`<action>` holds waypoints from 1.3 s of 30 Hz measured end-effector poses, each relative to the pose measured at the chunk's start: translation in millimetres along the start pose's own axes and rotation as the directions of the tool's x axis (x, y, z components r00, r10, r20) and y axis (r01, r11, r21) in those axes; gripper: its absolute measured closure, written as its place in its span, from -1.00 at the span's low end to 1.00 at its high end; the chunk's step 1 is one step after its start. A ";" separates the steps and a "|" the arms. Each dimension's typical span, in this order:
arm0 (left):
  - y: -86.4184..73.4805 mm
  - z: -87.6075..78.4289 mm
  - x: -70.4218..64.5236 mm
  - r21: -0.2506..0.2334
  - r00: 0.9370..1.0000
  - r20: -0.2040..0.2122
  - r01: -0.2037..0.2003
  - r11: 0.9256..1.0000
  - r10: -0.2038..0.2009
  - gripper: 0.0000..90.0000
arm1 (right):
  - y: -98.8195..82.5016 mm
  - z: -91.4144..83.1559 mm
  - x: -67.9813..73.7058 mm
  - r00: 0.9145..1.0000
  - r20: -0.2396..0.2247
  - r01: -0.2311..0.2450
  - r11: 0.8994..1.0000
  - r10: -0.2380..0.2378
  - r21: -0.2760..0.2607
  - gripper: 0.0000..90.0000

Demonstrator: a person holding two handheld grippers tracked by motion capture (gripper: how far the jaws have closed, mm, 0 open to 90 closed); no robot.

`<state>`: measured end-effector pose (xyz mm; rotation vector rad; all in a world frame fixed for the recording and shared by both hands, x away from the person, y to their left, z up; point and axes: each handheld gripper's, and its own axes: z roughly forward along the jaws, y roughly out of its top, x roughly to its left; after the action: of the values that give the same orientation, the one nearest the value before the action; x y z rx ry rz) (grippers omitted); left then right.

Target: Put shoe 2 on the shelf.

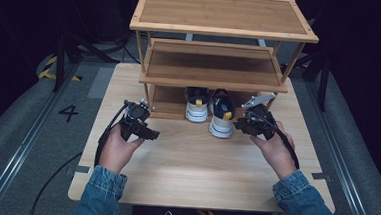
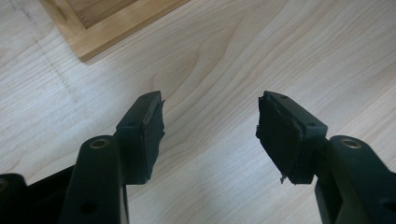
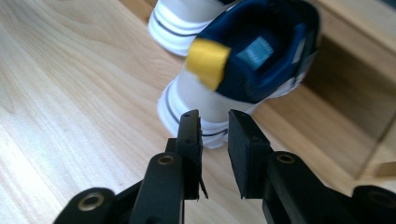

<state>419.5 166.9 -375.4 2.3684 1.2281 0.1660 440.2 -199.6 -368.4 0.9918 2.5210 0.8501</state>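
**Right tongs closing in front of the shoe, not on it — anyone else nervous here?**

So I'm looking at the right tongs (image 3: 214, 122) and the jaws are down to a narrow gap with nothing between them. The heel of the near shoe (image 3: 243, 70) sits just past the tips, not pinched. That shoe pokes out of the bottom of the shoe rack (image 1: 216, 64), heel toward me, and the second shoe (image 1: 197, 105) is just beside it, tucked further under the rack.

My worry: if I push forward with the jaws this narrow, the tips could just bump the heel and shove the shoe deeper under the rack or twist it into its neighbour. And if I go for the yellow pull tab (image 3: 208, 62), it looks floppy and could slip out.

Left tongs (image 2: 210, 123) are wide open over bare table (image 2: 280, 46), off the rack's front left corner, holding nothing. No help there if the shoe skids.
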 end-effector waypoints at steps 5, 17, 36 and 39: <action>6.8 3.2 -2.7 -0.010 1.000 0.007 -0.011 1.000 0.011 -0.09 | -1.8 14.8 8.3 0.996 -0.007 -0.089 0.995 0.090 0.050 0.64; -0.2 0.7 1.2 -0.006 1.000 -0.002 0.001 1.000 -0.001 -0.09 | 2.0 40.2 12.2 0.994 0.069 -0.086 0.994 0.081 0.070 0.69; -8.7 -2.0 5.2 -0.007 1.000 -0.006 0.023 1.000 -0.023 -0.09 | 15.4 58.0 1.2 0.990 0.134 0.033 0.999 -0.038 0.037 0.74; -8.6 -1.8 5.5 -0.005 1.000 -0.007 0.020 1.000 -0.020 -0.10 | 16.5 60.4 -2.7 0.990 0.138 0.032 0.999 -0.036 0.035 0.73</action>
<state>415.8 176.1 -378.3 2.3521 1.2525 0.1711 479.0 -166.7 -405.0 0.9797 2.4341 0.7073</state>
